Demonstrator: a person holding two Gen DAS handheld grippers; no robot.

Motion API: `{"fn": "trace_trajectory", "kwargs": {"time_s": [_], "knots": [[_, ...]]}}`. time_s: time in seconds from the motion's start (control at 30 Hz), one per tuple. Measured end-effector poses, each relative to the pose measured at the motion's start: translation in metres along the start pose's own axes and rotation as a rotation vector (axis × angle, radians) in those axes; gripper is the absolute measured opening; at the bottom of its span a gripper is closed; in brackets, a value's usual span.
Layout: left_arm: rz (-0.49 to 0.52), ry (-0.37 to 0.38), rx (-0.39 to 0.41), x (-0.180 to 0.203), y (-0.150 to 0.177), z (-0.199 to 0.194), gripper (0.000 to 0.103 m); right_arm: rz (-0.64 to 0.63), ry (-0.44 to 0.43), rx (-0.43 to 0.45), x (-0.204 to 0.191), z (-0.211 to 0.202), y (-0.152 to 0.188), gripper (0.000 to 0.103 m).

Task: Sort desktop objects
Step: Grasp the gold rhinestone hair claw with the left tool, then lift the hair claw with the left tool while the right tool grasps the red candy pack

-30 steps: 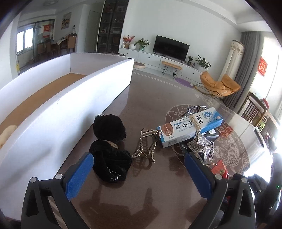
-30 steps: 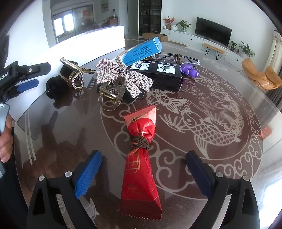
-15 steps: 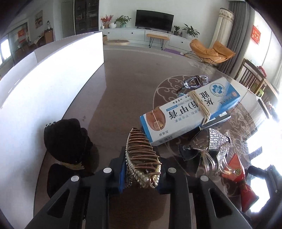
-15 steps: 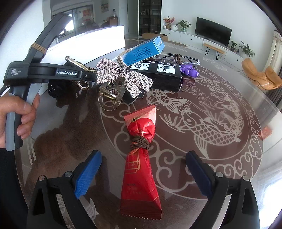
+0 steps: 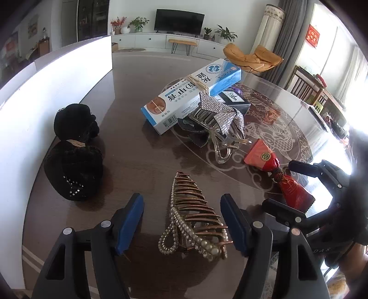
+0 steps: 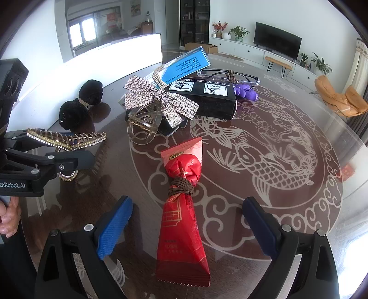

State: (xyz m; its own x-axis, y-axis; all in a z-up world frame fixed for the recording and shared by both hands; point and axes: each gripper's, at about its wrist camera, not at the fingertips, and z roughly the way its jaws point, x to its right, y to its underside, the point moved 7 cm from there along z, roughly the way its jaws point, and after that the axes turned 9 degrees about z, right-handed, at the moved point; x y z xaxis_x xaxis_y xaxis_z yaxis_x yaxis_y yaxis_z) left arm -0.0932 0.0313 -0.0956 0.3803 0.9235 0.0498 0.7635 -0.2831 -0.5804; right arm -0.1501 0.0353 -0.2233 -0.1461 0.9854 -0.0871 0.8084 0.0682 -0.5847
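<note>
The pearl-trimmed hair claw [image 5: 195,220] lies at the lower centre of the left wrist frame, between the left gripper [image 5: 182,224]'s blue pads [image 5: 128,222]. Its jaws have just been opening and stand clear of it, so it could topple onto the counter [image 5: 138,161]. The right gripper [image 6: 186,227] gapes, holding nothing, over the red packet [image 6: 181,207].

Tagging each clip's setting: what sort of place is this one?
Most likely a home living and dining room: a wall-mounted television over a low white cabinet, an orange lounge chair, and a glass-topped dining table holding the clutter.
</note>
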Motion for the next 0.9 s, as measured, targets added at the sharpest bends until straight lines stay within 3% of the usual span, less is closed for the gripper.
{"fn": "trace_trajectory", "kwargs": {"time_s": [0.17, 0.33, 0.5, 0.9], "knots": [[0.104, -0.106, -0.015, 0.008, 0.006, 0.002, 0.072, 0.005, 0.007, -0.003, 0.001, 0.001, 0.0, 0.099], [0.119, -0.095, -0.013, 0.011, 0.005, 0.005, 0.081, 0.01, 0.018, -0.005, 0.002, 0.002, 0.0, 0.102], [0.089, -0.114, -0.035, 0.001, 0.008, 0.01, 0.103, 0.013, 0.024, -0.004, 0.004, 0.003, -0.001, 0.103], [0.086, -0.117, -0.036, 0.001, 0.009, 0.011, 0.103, 0.019, 0.019, -0.007, 0.004, 0.003, 0.0, 0.103]]}}
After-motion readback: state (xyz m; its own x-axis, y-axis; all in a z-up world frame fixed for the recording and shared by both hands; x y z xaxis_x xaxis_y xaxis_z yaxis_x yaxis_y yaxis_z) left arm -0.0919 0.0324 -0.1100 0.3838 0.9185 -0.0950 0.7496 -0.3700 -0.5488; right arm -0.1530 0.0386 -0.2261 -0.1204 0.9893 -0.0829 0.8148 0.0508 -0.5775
